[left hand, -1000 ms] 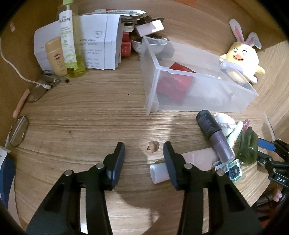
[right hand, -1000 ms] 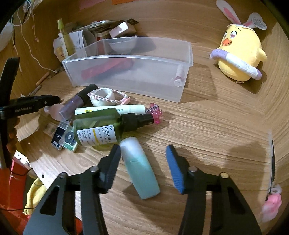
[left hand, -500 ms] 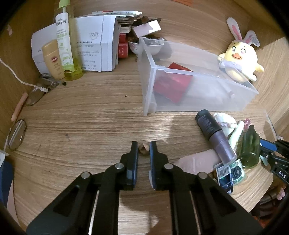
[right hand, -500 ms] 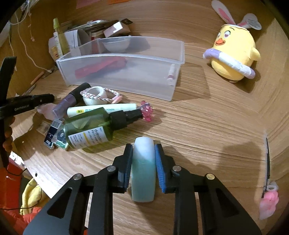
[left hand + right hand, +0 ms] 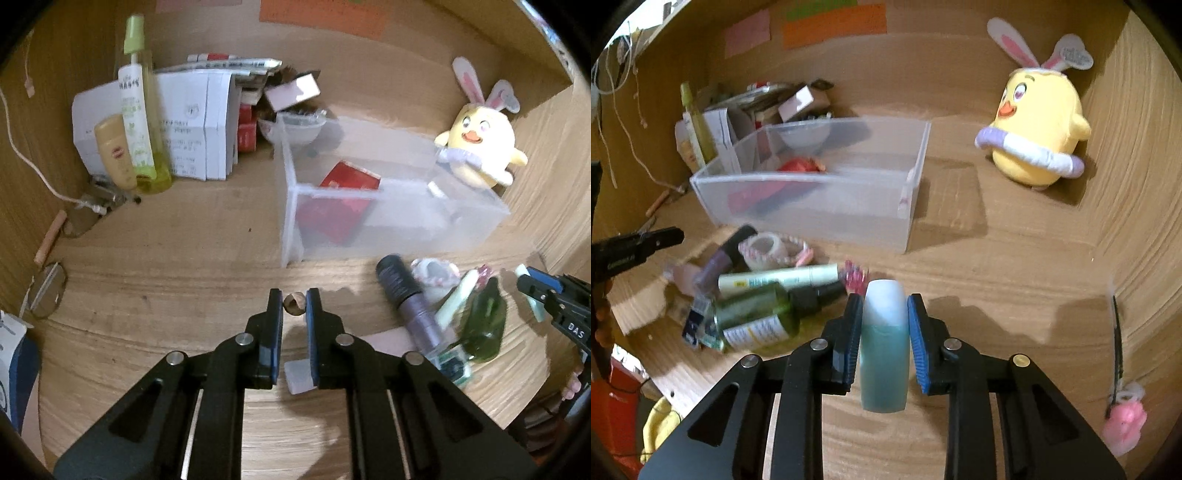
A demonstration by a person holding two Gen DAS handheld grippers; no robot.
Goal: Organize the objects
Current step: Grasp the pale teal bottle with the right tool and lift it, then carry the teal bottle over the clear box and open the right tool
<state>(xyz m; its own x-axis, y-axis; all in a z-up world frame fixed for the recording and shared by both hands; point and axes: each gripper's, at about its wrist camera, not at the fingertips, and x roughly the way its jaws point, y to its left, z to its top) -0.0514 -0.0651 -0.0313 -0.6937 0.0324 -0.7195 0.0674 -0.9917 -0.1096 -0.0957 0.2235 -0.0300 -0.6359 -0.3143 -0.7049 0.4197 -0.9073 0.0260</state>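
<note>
My left gripper [image 5: 294,303] is shut on a small brown ring-shaped piece [image 5: 294,303] and holds it above the wooden desk. My right gripper [image 5: 884,310] is shut on a teal and white bottle [image 5: 884,343], lifted off the desk. A clear plastic bin [image 5: 388,218] stands ahead with a red box [image 5: 343,206] inside; it also shows in the right wrist view [image 5: 820,206]. A pile lies in front of the bin: a green spray bottle [image 5: 757,317], a white tube [image 5: 779,280], a purple-black bottle [image 5: 410,299] and a tape roll [image 5: 764,251].
A yellow chick plush [image 5: 1038,147] sits at the back right. A tall yellow-green spray bottle [image 5: 142,122], a tan bottle [image 5: 114,151] and white boxes [image 5: 195,122] stand at the back left. A pink tube [image 5: 369,347] lies under my left gripper. A pink clip [image 5: 1123,424] lies far right.
Both grippers closed, the left on the brown ring piece and the right on the teal bottle. Both have since risen off the desk with their objects.
</note>
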